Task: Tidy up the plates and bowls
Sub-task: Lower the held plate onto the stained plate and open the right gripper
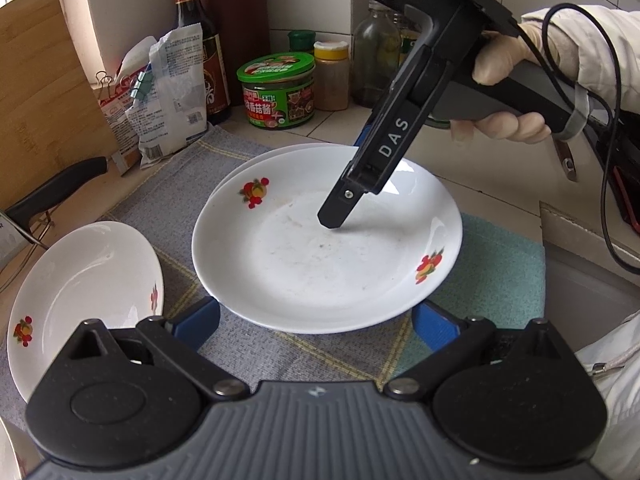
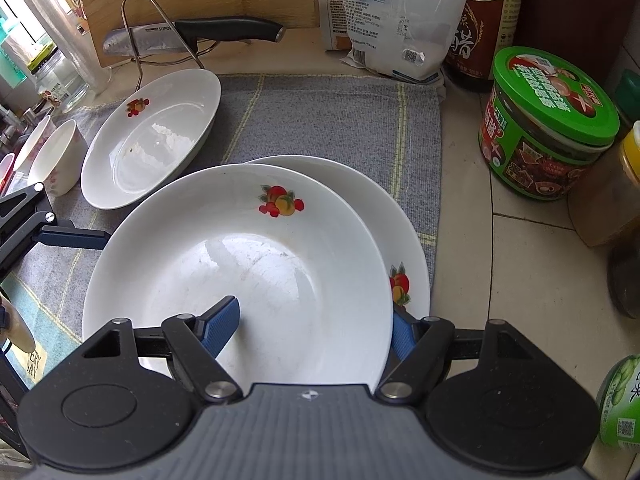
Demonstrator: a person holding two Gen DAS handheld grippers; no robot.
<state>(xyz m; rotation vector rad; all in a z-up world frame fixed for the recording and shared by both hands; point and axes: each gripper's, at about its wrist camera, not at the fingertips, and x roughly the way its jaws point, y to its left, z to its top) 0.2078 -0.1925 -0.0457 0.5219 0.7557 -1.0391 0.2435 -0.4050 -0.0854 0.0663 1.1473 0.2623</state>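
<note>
At the frame's bottom, the right gripper (image 2: 316, 326) straddles the top plate's (image 2: 240, 264) rim, jaws wide. Beneath it sits a second plate (image 2: 404, 216), apparently offset right. The left gripper (image 1: 316, 322) gapes before them; a third plate (image 2: 154, 136) lies upper left.

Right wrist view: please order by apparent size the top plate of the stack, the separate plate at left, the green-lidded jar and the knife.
1. top plate, clearly largest, though nearest the camera.
2. separate plate.
3. green-lidded jar and knife: look about alike, and the fisheye distorts them, so I leave them unranked.
</note>
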